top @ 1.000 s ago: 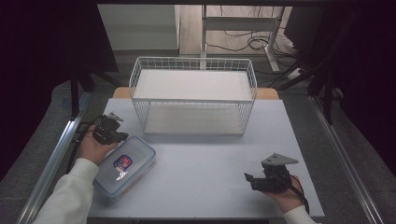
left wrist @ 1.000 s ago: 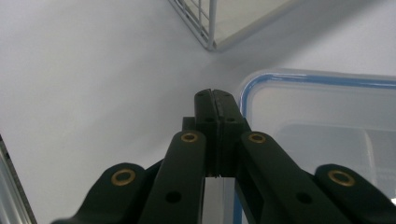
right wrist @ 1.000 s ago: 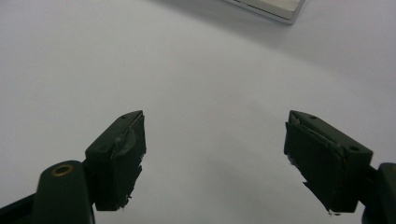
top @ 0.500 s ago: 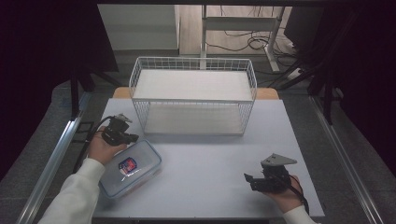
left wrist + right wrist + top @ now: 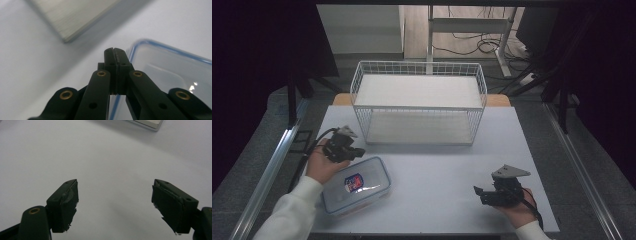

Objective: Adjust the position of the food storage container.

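A clear plastic container (image 5: pixel 357 185) with a blue-edged lid and a red-and-blue label lies at the table's front left. My left gripper (image 5: pixel 360 151) is at its far left corner, jaws shut tight. In the left gripper view the shut tips (image 5: pixel 115 53) sit over the container's (image 5: pixel 175 75) blue rim, and nothing shows between them. Near the front right edge my right gripper (image 5: pixel 480 195) points left, open. Its jaws (image 5: pixel 115 205) stand wide apart over bare white table.
A white wire basket (image 5: pixel 419 106) with two shelf boards stands at the back middle of the white table top (image 5: pixel 437 165). Its lower board's corner (image 5: pixel 75 15) lies just beyond my left gripper. Metal rails run along both table sides.
My left gripper has moved right and toward the basket's front, and the container has shifted right and turned with it. The right gripper has stayed put.
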Motion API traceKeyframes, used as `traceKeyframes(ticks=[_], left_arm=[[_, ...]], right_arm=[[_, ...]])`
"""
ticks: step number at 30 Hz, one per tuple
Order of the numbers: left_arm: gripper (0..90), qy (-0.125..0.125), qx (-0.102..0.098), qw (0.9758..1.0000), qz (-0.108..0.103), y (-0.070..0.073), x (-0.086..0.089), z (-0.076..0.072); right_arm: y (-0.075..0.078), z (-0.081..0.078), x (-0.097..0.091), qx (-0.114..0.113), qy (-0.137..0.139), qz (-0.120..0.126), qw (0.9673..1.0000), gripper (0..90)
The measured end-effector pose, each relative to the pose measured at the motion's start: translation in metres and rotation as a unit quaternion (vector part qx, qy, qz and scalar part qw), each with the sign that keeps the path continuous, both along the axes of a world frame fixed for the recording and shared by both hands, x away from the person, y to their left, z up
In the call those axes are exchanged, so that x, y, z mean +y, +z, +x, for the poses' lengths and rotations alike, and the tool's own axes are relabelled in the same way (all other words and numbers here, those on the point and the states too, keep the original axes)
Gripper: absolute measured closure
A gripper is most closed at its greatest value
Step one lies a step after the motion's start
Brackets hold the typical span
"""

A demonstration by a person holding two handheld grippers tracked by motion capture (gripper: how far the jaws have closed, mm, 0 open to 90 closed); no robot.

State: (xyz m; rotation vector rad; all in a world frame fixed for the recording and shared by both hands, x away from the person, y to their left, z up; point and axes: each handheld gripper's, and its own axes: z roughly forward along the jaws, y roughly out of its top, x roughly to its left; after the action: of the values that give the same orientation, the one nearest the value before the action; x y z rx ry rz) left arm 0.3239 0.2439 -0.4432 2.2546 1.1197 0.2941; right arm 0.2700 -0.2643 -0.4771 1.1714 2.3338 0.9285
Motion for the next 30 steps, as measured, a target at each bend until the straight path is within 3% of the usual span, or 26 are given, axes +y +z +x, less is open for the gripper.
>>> traceKeyframes(ticks=[2, 3, 4, 5, 8, 12, 20, 24, 30], left_arm=[[90.0, 0.015, -0.006, 0.9999, -0.001, 0.005, 0.017, -0.014], [90.0, 0.031, -0.003, 0.9995, -0.001, 0.006, 0.026, -0.022], [90.0, 0.062, 0.001, 0.9981, -0.001, 0.004, 0.043, -0.036], [90.0, 0.062, 0.001, 0.9981, -0.001, 0.004, 0.043, -0.036], [90.0, 0.095, 0.014, 0.9953, -0.008, -0.004, 0.062, -0.056], [90.0, 0.12, 0.039, 0.992, -0.01, -0.02, 0.078, -0.081], [90.0, 0.136, 0.083, 0.9872, 0.002, -0.04, 0.088, -0.108], [90.0, 0.124, 0.104, 0.9869, 0.0, -0.048, 0.081, -0.11], [90.0, 0.119, 0.108, 0.9869, 0.006, -0.051, 0.076, -0.105]], right_arm=[[0.0, 0.0, -0.001, 0.0, -0.001, 0.001, 1.0, 21.9], [0.0, 0.0, -0.001, 0.0, -0.001, 0.0, 1.0, 21.9], [0.001, -0.001, 0.0, 0.0, -0.001, -0.001, 1.0, 21.9], [0.001, -0.001, 0.0, 0.0, -0.001, -0.001, 1.0, 21.9], [0.001, -0.001, 0.003, -0.003, 0.001, -0.002, 1.0, 21.9], [0.0, 0.0, 0.004, -0.005, 0.003, -0.003, 1.0, 21.9], [0.001, 0.0, 0.004, -0.017, 0.004, -0.005, 0.9998, 22.4], [0.001, -0.001, 0.006, -0.02, 0.011, -0.012, 0.9997, 22.4], [0.0, -0.001, 0.006, -0.02, 0.011, -0.015, 0.9996, 22.4]])
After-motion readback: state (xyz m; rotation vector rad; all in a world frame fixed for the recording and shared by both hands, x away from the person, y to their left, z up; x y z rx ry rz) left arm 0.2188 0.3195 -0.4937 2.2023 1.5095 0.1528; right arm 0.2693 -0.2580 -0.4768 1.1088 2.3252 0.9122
